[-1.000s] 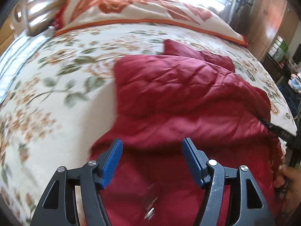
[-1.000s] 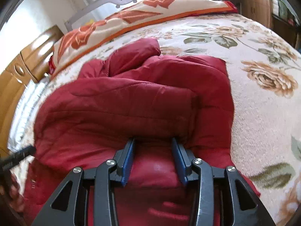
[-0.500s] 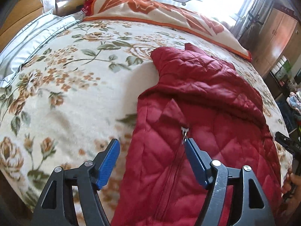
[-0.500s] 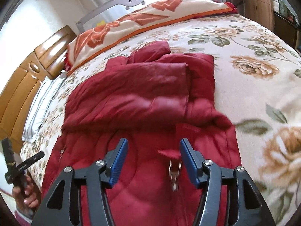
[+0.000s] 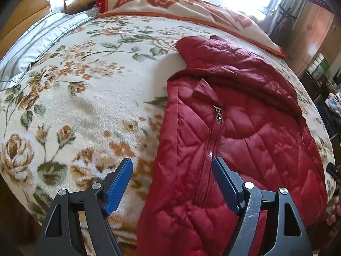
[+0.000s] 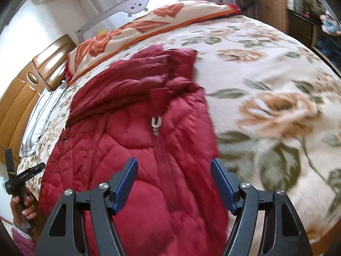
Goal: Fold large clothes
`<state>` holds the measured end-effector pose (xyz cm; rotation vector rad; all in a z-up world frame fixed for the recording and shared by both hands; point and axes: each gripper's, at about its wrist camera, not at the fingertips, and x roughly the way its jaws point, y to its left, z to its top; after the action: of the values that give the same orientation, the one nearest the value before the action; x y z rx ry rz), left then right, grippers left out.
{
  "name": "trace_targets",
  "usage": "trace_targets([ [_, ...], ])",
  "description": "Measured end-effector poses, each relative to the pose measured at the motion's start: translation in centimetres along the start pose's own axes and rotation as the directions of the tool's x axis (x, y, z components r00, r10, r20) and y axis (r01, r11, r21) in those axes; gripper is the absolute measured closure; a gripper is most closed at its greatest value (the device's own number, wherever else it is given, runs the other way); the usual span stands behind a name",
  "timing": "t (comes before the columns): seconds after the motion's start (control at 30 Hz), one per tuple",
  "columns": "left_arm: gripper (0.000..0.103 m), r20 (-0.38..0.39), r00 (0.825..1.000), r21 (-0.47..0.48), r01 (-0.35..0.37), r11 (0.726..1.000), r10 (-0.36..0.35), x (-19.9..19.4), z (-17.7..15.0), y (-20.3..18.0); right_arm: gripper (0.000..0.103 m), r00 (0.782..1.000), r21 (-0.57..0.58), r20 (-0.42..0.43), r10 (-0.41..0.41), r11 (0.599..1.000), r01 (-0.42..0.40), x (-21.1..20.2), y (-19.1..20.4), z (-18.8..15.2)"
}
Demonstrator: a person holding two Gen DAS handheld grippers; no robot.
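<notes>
A dark red quilted jacket (image 5: 245,132) lies on the bed, its far part folded over towards me. A metal zip pull (image 5: 217,113) shows on a pocket. In the right wrist view the jacket (image 6: 132,149) fills the middle, with a zip pull (image 6: 156,123) on it. My left gripper (image 5: 172,183) is open and empty above the jacket's near left edge. My right gripper (image 6: 173,181) is open and empty above the jacket's near right part.
The bed has a cream floral blanket (image 5: 85,98) and an orange patterned blanket roll (image 5: 170,2) at the far side. A grey striped pillow (image 5: 32,49) lies by the wooden headboard (image 6: 27,85). Wooden wardrobes (image 5: 313,32) stand to the right.
Both grippers have pulled back and up from the jacket. The right gripper, nearly closed on the fabric a second ago, is now wide open. The folded part lies on the jacket.
</notes>
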<state>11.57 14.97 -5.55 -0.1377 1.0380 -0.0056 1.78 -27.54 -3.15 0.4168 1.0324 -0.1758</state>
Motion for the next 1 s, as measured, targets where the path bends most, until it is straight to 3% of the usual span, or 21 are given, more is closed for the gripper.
trace_targets([
  [0.13,0.023,-0.003,1.0,0.019,0.001,1.0,-0.001,-0.6,-0.9,0.4,0.03,1.0,0.036,-0.009,0.01,0.999,-0.01,-0.9,-2.0,-1.1],
  [0.33,0.022,-0.04,0.997,-0.002,0.061,0.998,-0.061,-0.9,-2.3,1.8,0.029,0.999,0.058,-0.052,0.017,0.998,-0.014,-0.5,-3.9,-3.0],
  [0.43,0.022,-0.069,0.994,-0.001,0.084,0.996,-0.084,-0.6,-2.9,2.1,0.029,0.995,0.078,-0.081,0.06,0.996,-0.053,0.0,-4.5,-4.0],
  [0.67,0.022,-0.156,0.974,0.009,0.169,0.986,-0.165,0.9,-3.7,2.2,0.029,0.982,0.041,-0.139,0.125,0.992,-0.121,0.6,-4.1,-5.6],
  [1.0,0.022,-0.191,0.942,0.1,0.298,0.949,-0.276,1.1,-5.5,1.3,0.033,0.933,0.033,-0.191,0.305,0.952,-0.305,0.3,-5.0,-7.5],
])
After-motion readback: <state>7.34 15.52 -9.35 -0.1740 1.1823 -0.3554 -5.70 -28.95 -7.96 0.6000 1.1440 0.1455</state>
